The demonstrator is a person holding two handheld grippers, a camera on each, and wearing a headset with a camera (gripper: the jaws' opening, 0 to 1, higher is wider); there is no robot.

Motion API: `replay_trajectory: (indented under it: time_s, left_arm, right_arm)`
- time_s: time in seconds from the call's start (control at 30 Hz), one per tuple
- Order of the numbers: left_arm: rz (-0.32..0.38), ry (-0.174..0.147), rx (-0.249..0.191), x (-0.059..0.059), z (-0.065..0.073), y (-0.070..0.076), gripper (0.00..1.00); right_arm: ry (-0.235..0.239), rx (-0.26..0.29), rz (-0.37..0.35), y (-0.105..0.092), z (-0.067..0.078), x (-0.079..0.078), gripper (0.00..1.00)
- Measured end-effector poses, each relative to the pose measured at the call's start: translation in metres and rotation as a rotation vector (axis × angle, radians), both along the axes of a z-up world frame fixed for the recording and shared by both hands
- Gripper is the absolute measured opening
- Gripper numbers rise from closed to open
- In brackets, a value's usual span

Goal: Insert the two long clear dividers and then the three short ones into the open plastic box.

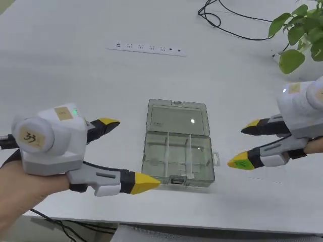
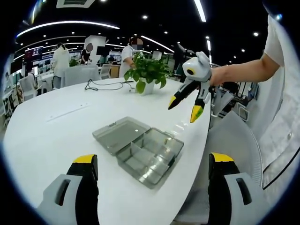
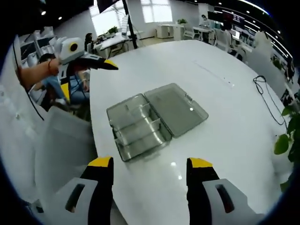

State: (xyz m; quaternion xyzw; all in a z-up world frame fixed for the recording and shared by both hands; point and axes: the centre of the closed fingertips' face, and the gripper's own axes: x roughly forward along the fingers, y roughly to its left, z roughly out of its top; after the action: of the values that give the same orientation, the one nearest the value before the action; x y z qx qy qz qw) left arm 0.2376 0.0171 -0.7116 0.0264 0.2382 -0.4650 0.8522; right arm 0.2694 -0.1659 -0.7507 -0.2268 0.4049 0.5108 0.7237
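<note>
Both claws are released and carry nothing. The left claw [image 1: 133,152] hangs lower left of the head view frame, jaws spread wide, tips pointing at the box. The right claw [image 1: 238,146] sits at the right edge, jaws apart too, near the box but not touching it.

The plastic box [image 1: 146,156] is at centre frame on the white surface [image 1: 75,85], with its lid [image 1: 177,117] laid flat open toward the top of the frame. Inside the tray I see clear dividers [image 1: 167,151] standing upright. Two long ones run front to back. The cross pieces are too faint to count, so I can't tell if all three short ones are in. In the right gripper view the tray reads as split into compartments. A power strip [image 1: 146,48] lies upper left and a plant [image 1: 300,30] upper right, both well apart from the work.

My judgement is that the task is at or near its end and this step is a check. To do it well, I'd go in slowly with one claw and hold the box's side wall, since a light box will likely slide on this smooth surface. With the other I'd press any raised divider straight down along its top edge, keeping it upright in its slots. I wouldn't pinch the clear wall hard, as it may flex or pop out
</note>
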Motion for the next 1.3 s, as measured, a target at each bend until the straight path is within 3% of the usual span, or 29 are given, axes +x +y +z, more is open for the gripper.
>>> replay_trajectory:
  time_s: [0.17,0.33,0.4,0.43,0.53,0.57,0.7,0.93,1.3]
  left_arm:
    - [0.000,-0.005,0.003,0.000,0.003,0.000,1.00]
    - [0.007,-0.001,0.003,0.001,0.002,0.004,1.00]
    - [0.009,0.002,0.003,0.002,0.001,0.005,1.00]
    - [0.011,0.005,0.003,0.002,-0.001,0.006,1.00]
    - [0.017,0.010,-0.001,0.004,-0.004,0.008,1.00]
    - [0.019,0.011,-0.003,0.004,-0.004,0.008,1.00]
    - [0.025,0.018,-0.006,0.006,-0.007,0.009,1.00]
    - [0.029,0.021,-0.016,0.006,-0.008,0.008,1.00]
    - [0.039,0.025,-0.019,0.004,-0.010,0.011,1.00]
  right_arm:
    - [-0.016,-0.089,0.126,-0.007,-0.014,-0.004,0.63]
    - [-0.024,-0.201,0.223,-0.016,-0.039,0.002,0.59]
    - [-0.024,-0.228,0.260,-0.018,-0.047,0.003,0.58]
    - [-0.017,-0.231,0.256,-0.020,-0.060,0.006,0.58]
    - [-0.009,-0.244,0.281,-0.021,-0.073,0.008,0.55]
    - [-0.001,-0.255,0.294,-0.024,-0.084,0.010,0.54]
    - [0.002,-0.295,0.336,-0.027,-0.100,0.013,0.52]
    - [0.013,-0.322,0.355,-0.026,-0.106,0.009,0.47]
    - [-0.025,-0.365,0.379,-0.026,-0.106,0.014,0.41]
